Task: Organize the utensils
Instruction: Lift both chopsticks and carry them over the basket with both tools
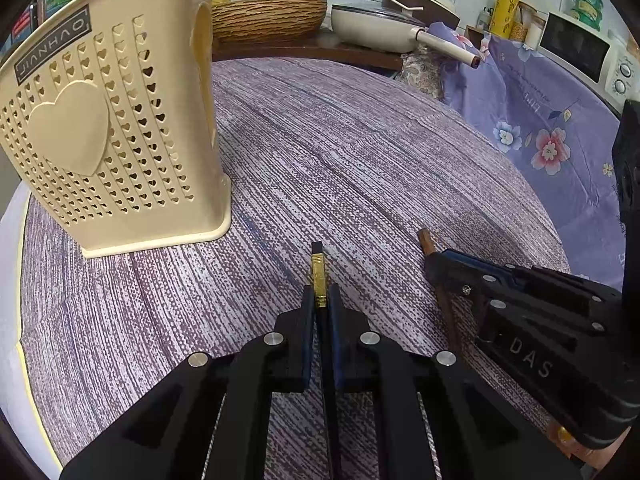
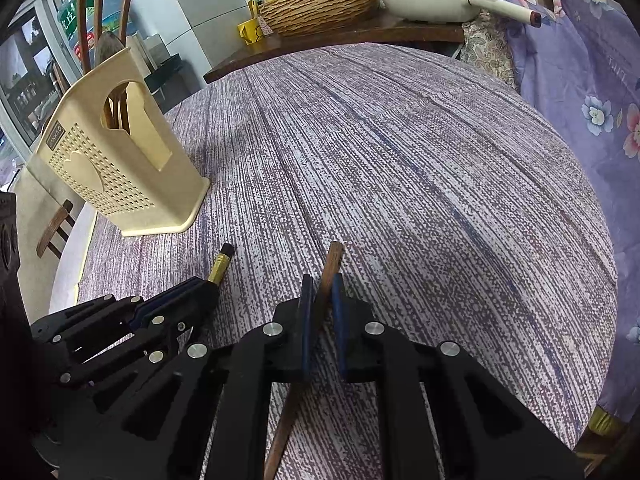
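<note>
Left wrist view: left gripper [image 1: 320, 300] clamped on black chopstick with gold band [image 1: 318, 276], right gripper [image 2: 322, 292] pinching brown wooden chopstick [image 2: 332, 264], both low over purple tablecloth [image 1: 360, 160]; grasp step done, next probably lifting toward beige holder [image 1: 116, 120].

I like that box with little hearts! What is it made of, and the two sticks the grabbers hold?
The heart box looks like cream plastic: smooth, matte, with punched-out hearts. The left gripper's black chopstick seems glossy lacquer or plastic with a shiny gold, metal-like band. The right gripper's brown chopstick looks like plain wood, dull and grainy.
</note>
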Tool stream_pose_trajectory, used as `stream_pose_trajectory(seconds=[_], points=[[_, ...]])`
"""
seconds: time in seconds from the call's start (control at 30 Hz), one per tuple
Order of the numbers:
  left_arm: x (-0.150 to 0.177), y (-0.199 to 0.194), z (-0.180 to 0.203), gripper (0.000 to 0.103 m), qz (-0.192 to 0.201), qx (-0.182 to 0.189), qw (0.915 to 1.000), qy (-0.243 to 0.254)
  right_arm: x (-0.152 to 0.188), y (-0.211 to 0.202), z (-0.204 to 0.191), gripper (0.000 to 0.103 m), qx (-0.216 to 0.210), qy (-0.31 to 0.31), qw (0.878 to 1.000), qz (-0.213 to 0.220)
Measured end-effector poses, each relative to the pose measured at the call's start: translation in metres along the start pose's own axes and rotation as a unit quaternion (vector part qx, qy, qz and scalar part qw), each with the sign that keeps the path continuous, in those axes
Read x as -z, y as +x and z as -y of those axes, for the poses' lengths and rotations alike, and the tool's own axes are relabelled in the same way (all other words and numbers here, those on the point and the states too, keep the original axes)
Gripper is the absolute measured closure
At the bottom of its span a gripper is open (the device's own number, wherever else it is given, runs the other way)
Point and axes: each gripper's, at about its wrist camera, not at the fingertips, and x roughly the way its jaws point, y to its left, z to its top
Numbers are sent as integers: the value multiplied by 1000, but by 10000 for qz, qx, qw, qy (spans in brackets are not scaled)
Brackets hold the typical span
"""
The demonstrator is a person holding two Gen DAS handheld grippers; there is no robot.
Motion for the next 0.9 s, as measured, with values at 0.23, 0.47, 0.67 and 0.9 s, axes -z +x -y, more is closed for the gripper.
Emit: stream_pose_trajectory(seconds=[0.23,0.47,0.67,0.9], points=[[2,-24,-12,95,261,90,9995,-143,-1,-7,-2,93,-184,97,9998,67],[4,-32,-11,95,357,67,9992,-137,-1,-2,-15,93,157,-241,9996,15],[8,-29,-17,95,297,36,9993,-244,2,5,-28,92,570,-539,9969,-15],[8,-38,-28,95,390,31,9985,-387,3,9,-36,92,824,-757,9937,35]])
